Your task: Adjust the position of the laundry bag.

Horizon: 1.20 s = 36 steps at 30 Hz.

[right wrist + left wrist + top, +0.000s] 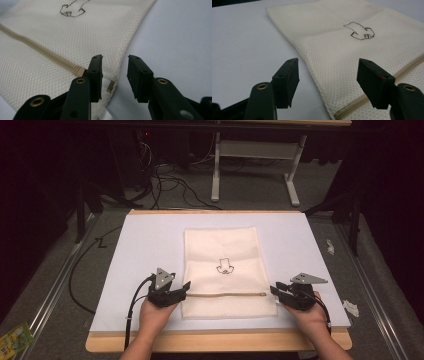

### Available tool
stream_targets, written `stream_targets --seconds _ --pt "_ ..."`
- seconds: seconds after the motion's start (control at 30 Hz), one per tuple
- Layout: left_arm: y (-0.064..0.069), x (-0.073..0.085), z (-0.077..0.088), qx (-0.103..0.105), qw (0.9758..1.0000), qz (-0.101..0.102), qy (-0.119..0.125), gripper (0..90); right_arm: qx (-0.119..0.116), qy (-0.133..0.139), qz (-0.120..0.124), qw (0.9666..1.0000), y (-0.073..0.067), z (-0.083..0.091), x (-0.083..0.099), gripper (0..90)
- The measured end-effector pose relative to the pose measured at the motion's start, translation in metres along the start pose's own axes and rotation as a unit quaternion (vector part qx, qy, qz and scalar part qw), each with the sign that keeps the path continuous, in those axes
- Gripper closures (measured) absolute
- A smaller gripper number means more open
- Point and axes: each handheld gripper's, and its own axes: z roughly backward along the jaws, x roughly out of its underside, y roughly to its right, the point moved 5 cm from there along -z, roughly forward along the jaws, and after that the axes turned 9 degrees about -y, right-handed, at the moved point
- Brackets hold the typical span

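Cream mesh laundry bag lies flat in the middle of the white-topped counter, zipper running side to side across its near end, small stitched logo above it. Left hand-held gripper sits at the bag's left edge by the zipper's end, jaws wide apart, nothing between them; in the left gripper view the bag edge passes between the pads. Right hand-held gripper is at the right end of the zipper, jaws partly apart, not clamped; in the right gripper view the zipper end and a small tab lie just beside its left pad.

Judged step: pinning the bag and gripping the zipper pull to open it. To do it well: left closes on fabric right beside the zipper track, not across it, and holds flat. Right lowers, catches the tab itself rather than loose mesh, then draws along the track, low and straight. Risk: bag bunches or slides if the left grip is weak.
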Motion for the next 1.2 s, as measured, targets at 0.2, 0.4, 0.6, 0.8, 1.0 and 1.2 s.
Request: stream_targets --seconds 0.2,0.4,0.6,0.8,1.0,1.2 --pt "0.008 0.000 -0.003 0.008 0.9999 -0.009 -0.002 33.4 -0.017 -0.021 -0.011 0.9996 0.000 -0.005 0.007 62.4" --pt "0.014 0.001 -0.005 0.010 0.9997 -0.020 -0.004 32.8 -0.042 -0.034 -0.007 0.9985 -0.005 -0.009 0.010 63.7" --pt "0.013 0.001 -0.005 0.010 0.9997 -0.020 -0.005 32.5 -0.063 -0.042 0.016 0.9970 -0.018 -0.008 0.012 68.8" --pt "0.013 0.000 -0.003 0.009 0.9998 -0.019 -0.001 32.5 -0.044 -0.040 0.018 0.9981 -0.019 -0.009 0.010 59.2" --pt "0.012 0.000 -0.002 0.009 0.9998 -0.019 0.000 32.6 -0.047 -0.048 0.012 0.9977 -0.019 -0.012 0.012 59.6" --pt "0.012 0.000 -0.003 0.009 0.9998 -0.020 -0.001 32.6 -0.049 -0.049 0.019 0.9974 -0.020 -0.012 0.013 61.1"
